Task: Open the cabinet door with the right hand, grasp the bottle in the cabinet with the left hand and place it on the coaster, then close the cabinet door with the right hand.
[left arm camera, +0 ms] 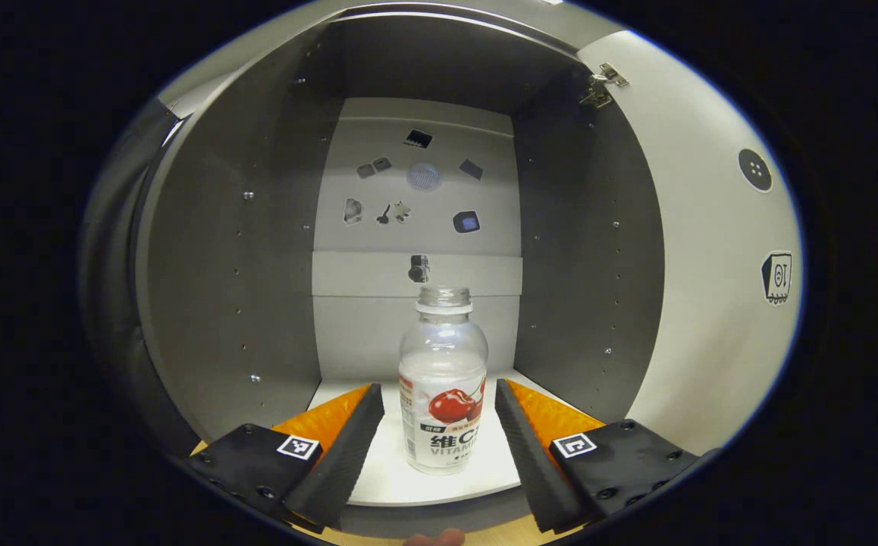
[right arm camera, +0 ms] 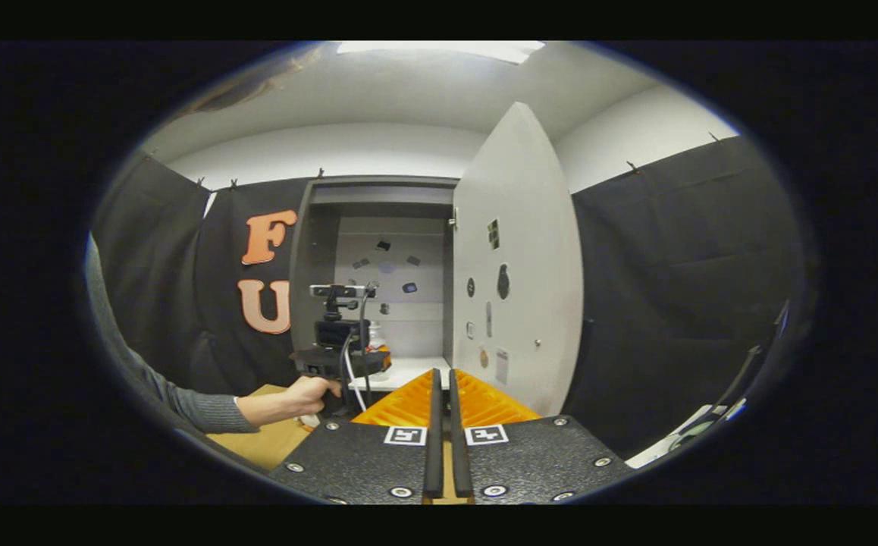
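Now: left tool [left arm camera: 439, 425] spread wide, fingers flanking the bottle [left arm camera: 443, 379] without touching. Stands upright, low centre of the left gripper view, on the white shelf [left arm camera: 378, 470] inside the cabinet [left arm camera: 257, 250]; door [left arm camera: 712, 250] swung open. Looks empty and uncapped: probably light, thin-walled, smooth, easily tipped or crushed. Best taken mid-body at the label, gently. Right tool [right arm camera: 443, 425] pressed together, empty, hanging back, bottom centre of its view.
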The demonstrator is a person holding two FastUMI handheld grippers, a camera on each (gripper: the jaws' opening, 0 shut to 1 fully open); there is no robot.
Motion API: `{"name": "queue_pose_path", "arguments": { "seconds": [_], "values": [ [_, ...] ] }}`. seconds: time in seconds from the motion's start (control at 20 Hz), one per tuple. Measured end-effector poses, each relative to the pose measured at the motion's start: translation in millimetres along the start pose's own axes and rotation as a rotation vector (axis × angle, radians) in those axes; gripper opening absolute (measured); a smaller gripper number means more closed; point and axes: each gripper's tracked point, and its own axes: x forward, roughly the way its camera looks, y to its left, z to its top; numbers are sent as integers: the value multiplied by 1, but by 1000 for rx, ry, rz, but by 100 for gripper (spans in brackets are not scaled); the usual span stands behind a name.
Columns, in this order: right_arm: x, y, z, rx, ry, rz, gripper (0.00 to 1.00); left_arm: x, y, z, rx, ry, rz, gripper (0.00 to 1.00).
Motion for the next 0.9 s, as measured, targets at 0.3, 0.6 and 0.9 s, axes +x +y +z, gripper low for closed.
{"name": "queue_pose_path", "arguments": {
  "seconds": [0.3, 0.6, 0.9],
  "values": [
    [28, 22, -32, 41, 87, -9, 0, 38, -4, -9, -2, 10, -33, 96],
    [38, 42, -61, 62, 168, 17, 5, 18, 1, 0, 24, -36, -54, 83],
    [-1, 54, -70, 101, 173, 119, 0, -90, 20, 17, 78, -127, -27, 83]
  ]
}}
